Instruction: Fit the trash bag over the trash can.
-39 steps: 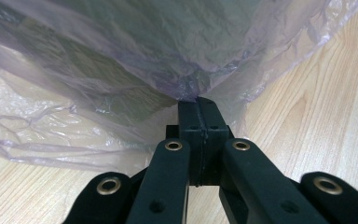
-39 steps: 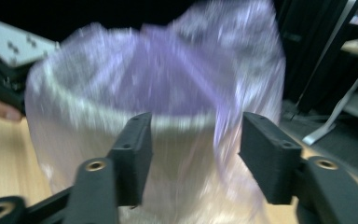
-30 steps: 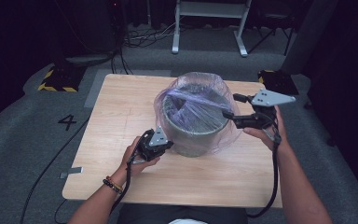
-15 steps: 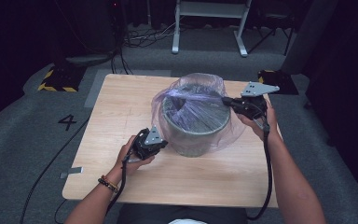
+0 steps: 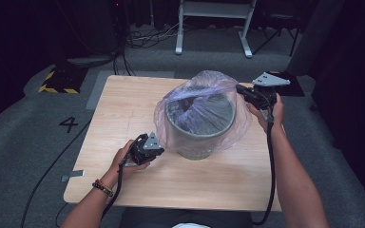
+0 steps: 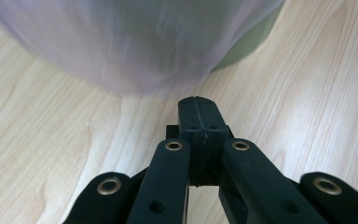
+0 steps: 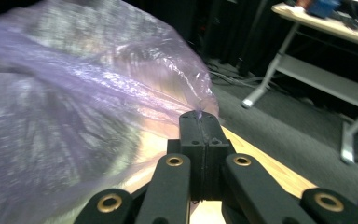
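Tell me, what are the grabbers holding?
The right hand-held gripper pinches the purple plastic bag at its edge. The left hand-held gripper is shut beside the bag's hem; any hold is unclear.

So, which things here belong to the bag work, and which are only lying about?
Belong to the job:
- bag, over the bin
- bin
- right gripper, shut on the bag's edge
- left gripper, shut, at the bag's lower edge
- table

Lying about:
- white frame behind
- striped block on the floor
- floor cables
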Tool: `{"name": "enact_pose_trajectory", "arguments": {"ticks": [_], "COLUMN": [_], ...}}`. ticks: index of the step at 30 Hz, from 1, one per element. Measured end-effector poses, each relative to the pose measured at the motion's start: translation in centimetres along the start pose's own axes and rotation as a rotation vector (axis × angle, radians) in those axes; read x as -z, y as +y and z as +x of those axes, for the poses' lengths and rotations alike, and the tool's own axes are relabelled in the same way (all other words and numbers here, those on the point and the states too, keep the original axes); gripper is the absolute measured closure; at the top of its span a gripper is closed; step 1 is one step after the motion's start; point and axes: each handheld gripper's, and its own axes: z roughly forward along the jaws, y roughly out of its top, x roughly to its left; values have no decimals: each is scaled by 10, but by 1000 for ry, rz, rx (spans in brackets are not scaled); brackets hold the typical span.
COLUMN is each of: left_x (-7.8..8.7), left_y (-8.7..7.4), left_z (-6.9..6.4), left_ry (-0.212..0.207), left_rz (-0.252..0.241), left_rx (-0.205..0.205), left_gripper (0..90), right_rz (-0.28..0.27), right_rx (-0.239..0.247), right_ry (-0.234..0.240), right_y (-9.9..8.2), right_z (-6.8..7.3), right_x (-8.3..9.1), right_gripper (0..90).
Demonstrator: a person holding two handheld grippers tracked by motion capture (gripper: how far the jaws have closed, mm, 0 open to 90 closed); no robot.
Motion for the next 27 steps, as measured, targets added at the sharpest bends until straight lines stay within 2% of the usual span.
{"name": "enact_pose_trajectory", "arguments": {"ticks": [1,3,4,6,7,8,10,11,14,16,17,19,21,23,25,27], "left_x": [0,1,3,10,14,19,30,36,48,51,51,49,44,37,30,26], "left_y": [-2,-5,-7,-8,-9,-9,-9,-9,-7,-5,-2,4,10,16,20,22], "left_z": [1,3,4,5,6,8,12,13,16,17,19,19,18,17,18,22], "left_ry": [1,-5,-11,-19,-9,-7,-18,-39,-39,-55,-74,-92,-114,-87,-63,-41], "left_rz": [4,-7,-30,-87,-126,-162,-233,-284,-358,-400,-421,-434,-424,-394,-363,-341], "left_rx": [2,14,25,44,66,97,149,174,234,267,297,315,297,270,262,255], "left_gripper": [900,900,900,900,855,651,471,383,222,180,162,162,157,163,233,326], "right_rz": [4,16,21,33,38,43,46,51,47,34,28,2,-30,-53,-72,-76], "right_rx": [-7,-57,-78,-80,-82,-81,-91,-94,-85,-63,-64,-65,-63,-51,-39,-17], "right_ry": [-8,1,17,27,36,37,55,61,92,113,120,119,122,131,145,158], "right_y": [-2,-7,-10,-15,-18,-20,-24,-25,-28,-28,-27,-25,-22,-18,-14,-10], "right_z": [-2,-8,-9,-8,-8,-7,-7,-7,-4,-3,-2,-1,0,0,0,1], "right_x": [-2,-9,-11,-14,-15,-15,-15,-15,-10,-6,-4,4,10,15,18,18], "right_gripper": [900,900,900,900,900,900,900,900,900,900,886,748,605,493,419,390]}}
